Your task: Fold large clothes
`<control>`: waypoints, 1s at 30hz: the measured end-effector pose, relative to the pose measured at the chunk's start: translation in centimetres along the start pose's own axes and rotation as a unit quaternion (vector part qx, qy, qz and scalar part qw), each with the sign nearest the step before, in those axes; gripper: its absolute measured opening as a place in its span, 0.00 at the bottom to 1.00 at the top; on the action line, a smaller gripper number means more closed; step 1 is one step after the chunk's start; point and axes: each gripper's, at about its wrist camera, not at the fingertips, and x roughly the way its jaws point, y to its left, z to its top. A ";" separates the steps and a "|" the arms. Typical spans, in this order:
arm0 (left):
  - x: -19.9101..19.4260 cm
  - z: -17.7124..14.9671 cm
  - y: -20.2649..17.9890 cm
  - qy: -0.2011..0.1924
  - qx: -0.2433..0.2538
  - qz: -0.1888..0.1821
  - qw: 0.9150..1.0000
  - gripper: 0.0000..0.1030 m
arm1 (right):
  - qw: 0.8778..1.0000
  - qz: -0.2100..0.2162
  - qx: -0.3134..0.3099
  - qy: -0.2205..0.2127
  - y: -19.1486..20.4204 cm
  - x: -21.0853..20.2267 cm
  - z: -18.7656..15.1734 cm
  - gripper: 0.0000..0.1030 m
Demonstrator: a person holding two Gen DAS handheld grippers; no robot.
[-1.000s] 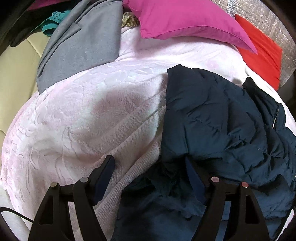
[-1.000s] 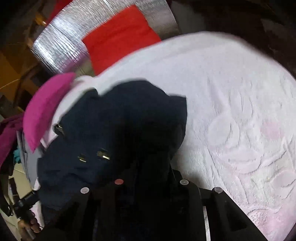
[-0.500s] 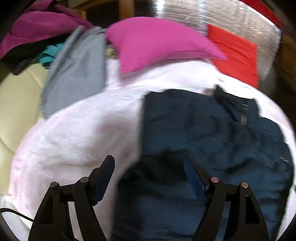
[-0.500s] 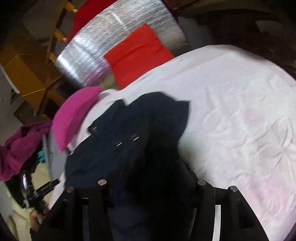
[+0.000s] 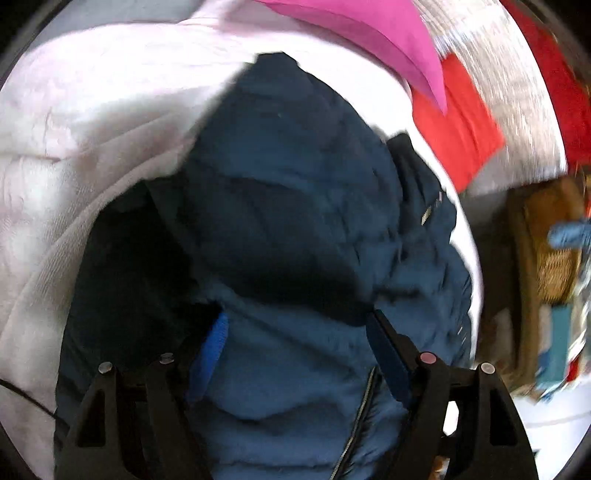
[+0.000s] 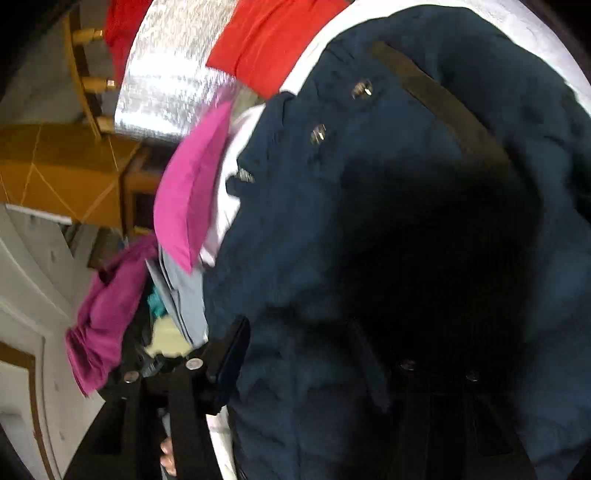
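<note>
A dark navy quilted jacket (image 5: 295,206) lies bunched on a pale pink blanket (image 5: 74,122). My left gripper (image 5: 295,332) is open, its jaws wide apart just over the jacket's zipper side. In the right wrist view the jacket (image 6: 332,221) fills most of the frame, with snap buttons and a dark strap showing. My right gripper (image 6: 317,350) has its jaws spread apart with jacket fabric bulging between and over them; the right finger is mostly hidden by the cloth.
A magenta pillow (image 5: 362,33) and a red pillow (image 5: 461,122) lie at the head of the bed, against a silver quilted headboard (image 6: 166,85). Grey and magenta-purple clothes (image 6: 107,306) pile at the far side. A wicker basket (image 5: 550,254) stands beyond the bed's edge.
Both grippers have swung closer over the jacket, which now fills both views. The left view has turned to the right, toward the bed's edge. The jacket has been drawn up and bunched.
</note>
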 end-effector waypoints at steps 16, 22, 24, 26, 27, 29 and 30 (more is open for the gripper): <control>-0.1 1.5 0.7 -0.043 0.012 0.058 0.997 0.48 | 0.995 -0.082 -0.048 -0.012 0.9 -0.6 -0.1 0.30; -0.7 1.1 -1.1 -0.037 0.051 0.120 0.991 0.59 | 0.993 -0.073 -0.075 -0.048 0.4 -7.0 -0.3 0.48; -1.9 0.7 -1.7 -0.055 0.072 0.151 0.984 0.59 | 0.990 -0.079 -0.093 -0.077 0.7 -9.4 -0.3 0.49; -3.4 0.4 -2.1 -0.088 0.097 0.185 0.974 0.59 | 0.979 -0.111 -0.117 -0.121 1.2 -11.9 -0.3 0.50; -4.1 0.4 -2.3 -0.102 0.106 0.199 0.969 0.59 | 0.974 -0.127 -0.125 -0.138 1.5 -12.6 -0.2 0.51; -5.6 0.6 -2.2 -0.133 0.115 0.214 0.961 0.61 | 0.964 -0.159 -0.137 -0.166 1.8 -13.5 0.2 0.53; -6.1 1.0 -2.0 -0.144 0.115 0.214 0.959 0.67 | 0.956 -0.185 -0.142 -0.177 1.8 -13.8 0.7 0.53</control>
